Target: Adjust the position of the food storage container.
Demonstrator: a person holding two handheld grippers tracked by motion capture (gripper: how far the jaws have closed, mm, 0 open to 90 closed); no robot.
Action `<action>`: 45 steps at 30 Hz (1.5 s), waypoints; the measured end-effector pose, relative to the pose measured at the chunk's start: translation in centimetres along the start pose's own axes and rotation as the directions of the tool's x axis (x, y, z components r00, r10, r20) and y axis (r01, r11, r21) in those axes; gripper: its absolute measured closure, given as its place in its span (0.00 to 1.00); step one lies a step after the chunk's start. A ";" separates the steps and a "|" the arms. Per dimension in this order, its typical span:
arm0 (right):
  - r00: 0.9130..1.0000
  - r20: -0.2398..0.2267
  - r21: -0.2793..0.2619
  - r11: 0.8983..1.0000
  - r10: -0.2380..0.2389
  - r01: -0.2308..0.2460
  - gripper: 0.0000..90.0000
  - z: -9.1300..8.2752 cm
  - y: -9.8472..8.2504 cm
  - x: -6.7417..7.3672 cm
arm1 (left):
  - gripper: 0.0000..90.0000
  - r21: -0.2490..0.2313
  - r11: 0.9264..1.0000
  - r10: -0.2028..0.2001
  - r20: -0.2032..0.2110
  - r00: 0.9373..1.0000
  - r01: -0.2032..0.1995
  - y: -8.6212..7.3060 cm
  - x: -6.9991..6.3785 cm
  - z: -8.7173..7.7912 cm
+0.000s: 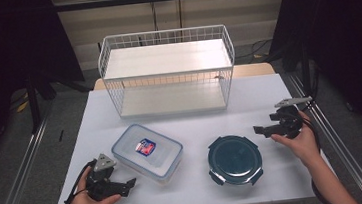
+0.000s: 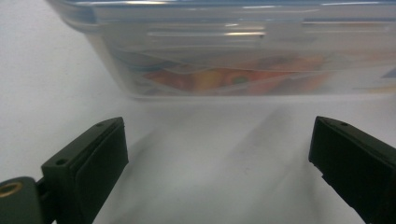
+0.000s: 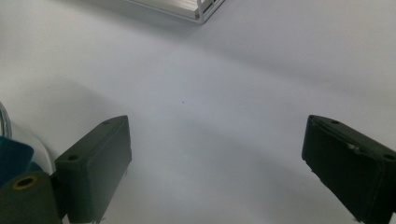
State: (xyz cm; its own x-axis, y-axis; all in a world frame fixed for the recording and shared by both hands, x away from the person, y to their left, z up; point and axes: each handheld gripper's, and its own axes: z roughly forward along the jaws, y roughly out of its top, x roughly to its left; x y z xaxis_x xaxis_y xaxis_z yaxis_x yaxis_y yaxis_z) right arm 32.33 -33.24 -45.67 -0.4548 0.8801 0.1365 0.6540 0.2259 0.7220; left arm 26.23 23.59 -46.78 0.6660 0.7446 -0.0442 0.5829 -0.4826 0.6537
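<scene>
A clear rectangular container point(image 1: 147, 153) with a blue-rimmed lid and a sticker lies left of the middle of the white table point(image 1: 190, 118). A round dark-teal lidded container point(image 1: 235, 159) sits right of it. My left gripper point(image 1: 128, 186) rests at the front left, held in a hand, its jaws open and pointing at the rectangular container. In the left gripper view the gripper point(image 2: 219, 149) holds nothing, and the clear container point(image 2: 243, 60) stands just ahead. My right gripper point(image 1: 262, 131) hovers right of the round container, open and empty point(image 3: 217, 149), and the round container's edge point(image 3: 9, 154) shows at far left.
A white wire rack point(image 1: 167, 73) with two shelves stands at the back middle of the table; its corner point(image 3: 201, 9) appears in the right gripper view. Bare table surface lies between the rack and the two containers. Dark curtains and metal rails flank the table.
</scene>
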 end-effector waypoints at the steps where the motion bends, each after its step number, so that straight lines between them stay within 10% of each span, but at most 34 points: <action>1: 1.000 -0.007 -0.004 1.000 0.008 -0.008 0.09 0.0 0.1 0.0 | 0.05 0.000 1.000 -0.002 0.002 1.000 0.002 0.0 -0.2 0.0; 15: 1.000 -0.025 -0.012 1.000 -0.010 0.010 0.09 0.7 1.2 0.7 | 0.13 -0.018 1.000 0.024 0.086 0.996 -0.023 0.6 -2.4 -0.4; 31: 1.000 0.000 -0.018 1.000 0.006 -0.006 0.09 -0.7 0.4 0.4 | 0.94 -0.033 0.999 0.010 0.195 0.981 -0.003 1.8 -2.8 -1.3; 45: 1.000 0.012 -0.017 1.000 0.016 -0.015 0.09 -1.2 -0.3 0.2 | 1.00 -0.044 0.999 0.022 0.191 0.981 -0.014 3.3 -3.4 -0.2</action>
State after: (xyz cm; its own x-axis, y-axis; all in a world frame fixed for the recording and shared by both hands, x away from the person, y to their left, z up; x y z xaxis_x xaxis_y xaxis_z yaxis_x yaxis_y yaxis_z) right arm 31.27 -33.63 -45.02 -0.4373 0.8884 0.1398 0.6503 0.2050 0.7315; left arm 25.78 19.53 -44.33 0.7556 0.6317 -0.1732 0.5523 -0.4723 0.6870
